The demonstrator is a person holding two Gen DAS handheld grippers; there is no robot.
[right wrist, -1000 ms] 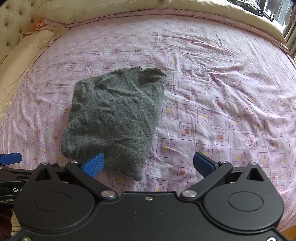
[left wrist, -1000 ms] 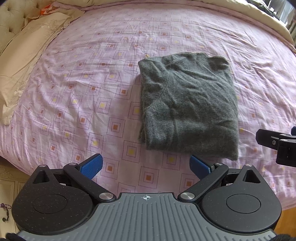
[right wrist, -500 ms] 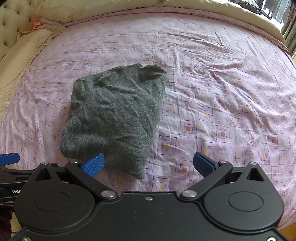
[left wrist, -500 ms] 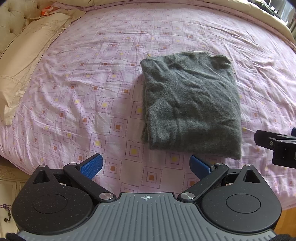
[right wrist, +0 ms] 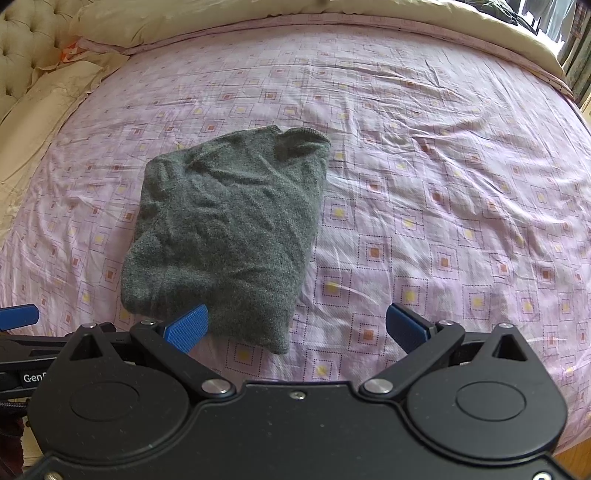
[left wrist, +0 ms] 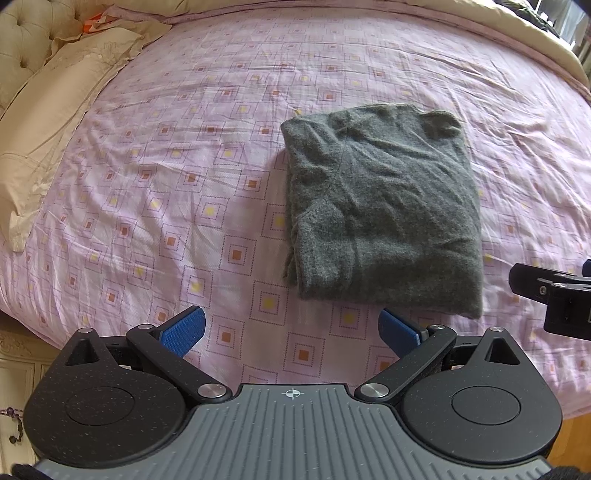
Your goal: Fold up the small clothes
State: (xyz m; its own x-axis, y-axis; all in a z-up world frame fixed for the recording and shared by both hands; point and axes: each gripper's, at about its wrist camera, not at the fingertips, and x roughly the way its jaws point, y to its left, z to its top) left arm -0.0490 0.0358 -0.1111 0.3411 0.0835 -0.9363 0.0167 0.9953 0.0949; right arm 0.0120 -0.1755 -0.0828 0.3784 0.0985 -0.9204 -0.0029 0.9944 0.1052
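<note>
A dark grey knitted sweater [left wrist: 384,210] lies folded into a rough rectangle on the pink patterned bedspread [left wrist: 177,177]. In the right wrist view the same sweater [right wrist: 229,229] sits left of centre. My left gripper [left wrist: 291,328] is open, held back near the bed's front edge, just short of the sweater's near edge. My right gripper [right wrist: 297,323] is open too, its left blue pad [right wrist: 186,326] overlapping the sweater's near edge in the picture; nothing sits between the fingers. The right gripper's black body [left wrist: 554,295] shows at the right edge of the left wrist view.
Cream pillows [left wrist: 48,122] lie along the left side by a tufted headboard [right wrist: 26,33]. A cream duvet [right wrist: 295,11] runs along the far edge. Open bedspread [right wrist: 461,206] stretches to the sweater's right. A pale cabinet [left wrist: 14,373] stands below the bed's left corner.
Both grippers have drawn back slightly from the sweater, staying open. The sweater has not moved.
</note>
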